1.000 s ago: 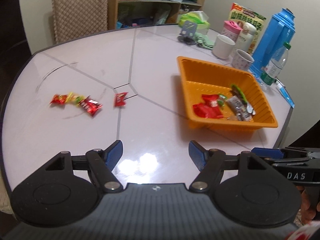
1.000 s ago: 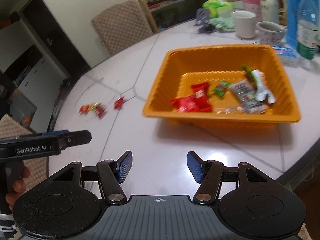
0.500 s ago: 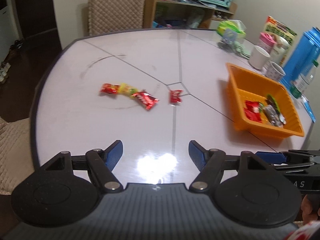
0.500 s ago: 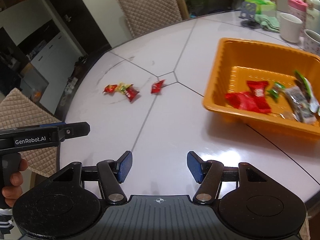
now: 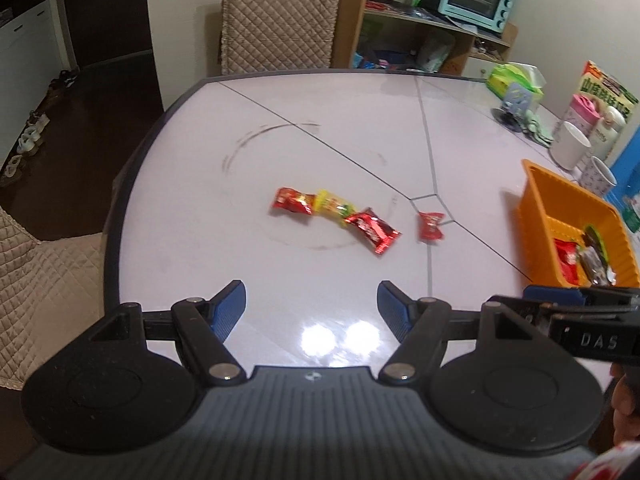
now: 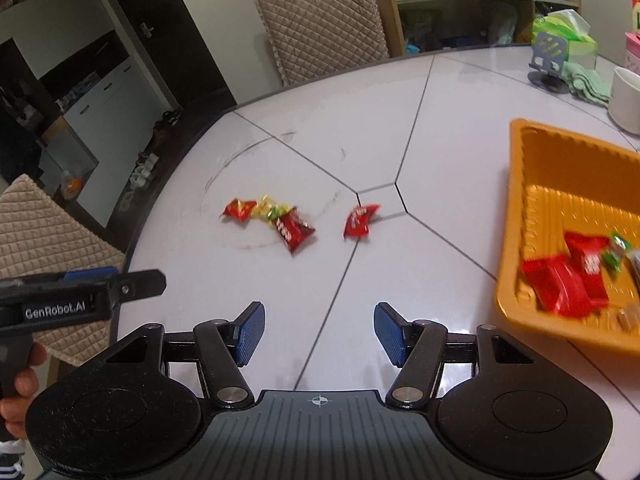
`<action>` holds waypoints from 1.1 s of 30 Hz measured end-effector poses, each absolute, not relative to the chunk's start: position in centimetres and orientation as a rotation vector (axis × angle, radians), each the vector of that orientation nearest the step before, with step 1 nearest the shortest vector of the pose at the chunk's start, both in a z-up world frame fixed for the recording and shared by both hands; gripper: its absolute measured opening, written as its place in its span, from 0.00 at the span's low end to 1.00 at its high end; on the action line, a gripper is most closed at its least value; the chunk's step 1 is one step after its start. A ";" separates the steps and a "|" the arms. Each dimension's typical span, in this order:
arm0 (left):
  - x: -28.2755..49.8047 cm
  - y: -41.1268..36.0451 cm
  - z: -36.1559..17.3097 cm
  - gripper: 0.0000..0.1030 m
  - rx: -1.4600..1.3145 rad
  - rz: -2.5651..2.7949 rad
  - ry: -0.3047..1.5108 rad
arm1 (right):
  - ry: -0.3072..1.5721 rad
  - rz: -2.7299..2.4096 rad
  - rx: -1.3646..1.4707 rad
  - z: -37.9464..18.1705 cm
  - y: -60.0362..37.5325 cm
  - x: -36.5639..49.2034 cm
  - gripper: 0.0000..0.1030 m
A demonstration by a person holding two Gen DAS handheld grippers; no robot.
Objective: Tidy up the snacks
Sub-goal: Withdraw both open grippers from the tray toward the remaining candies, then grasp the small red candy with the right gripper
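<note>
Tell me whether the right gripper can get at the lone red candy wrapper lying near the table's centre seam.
Probably yes: the right gripper is open and empty, and only bare white table lies between it and the lone red candy wrapper.

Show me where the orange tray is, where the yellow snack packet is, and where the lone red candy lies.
orange tray (image 6: 520,216): right wrist view, on its bare left wall.
yellow snack packet (image 5: 331,203): left wrist view, on the wrapper's middle.
lone red candy (image 6: 357,221): right wrist view, on the wrapper's middle.

Four wrapped snacks flat on the white table (image 5: 280,152), red packet (image 5: 293,201), yellow packet (image 5: 332,206) and larger red packet (image 5: 372,231) touching in a row, small red packet (image 5: 431,227) apart, orange tray (image 6: 520,208) holding red wrappers (image 6: 568,280).
</note>
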State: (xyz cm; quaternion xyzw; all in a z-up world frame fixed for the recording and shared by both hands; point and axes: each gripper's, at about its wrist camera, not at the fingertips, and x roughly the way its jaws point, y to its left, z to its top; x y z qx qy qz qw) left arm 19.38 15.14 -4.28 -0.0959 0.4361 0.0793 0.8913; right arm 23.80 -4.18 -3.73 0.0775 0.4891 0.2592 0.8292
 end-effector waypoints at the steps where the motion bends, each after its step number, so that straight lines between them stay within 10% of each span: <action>1: 19.6 15.5 -4.5 0.68 -0.199 0.169 0.907 | 1.037 0.548 0.161 -3.8 -3.9 24.2 0.59; 33: 27.4 19.6 -8.4 0.67 -0.198 0.190 0.936 | 1.057 0.445 0.115 -9.9 0.4 34.0 0.35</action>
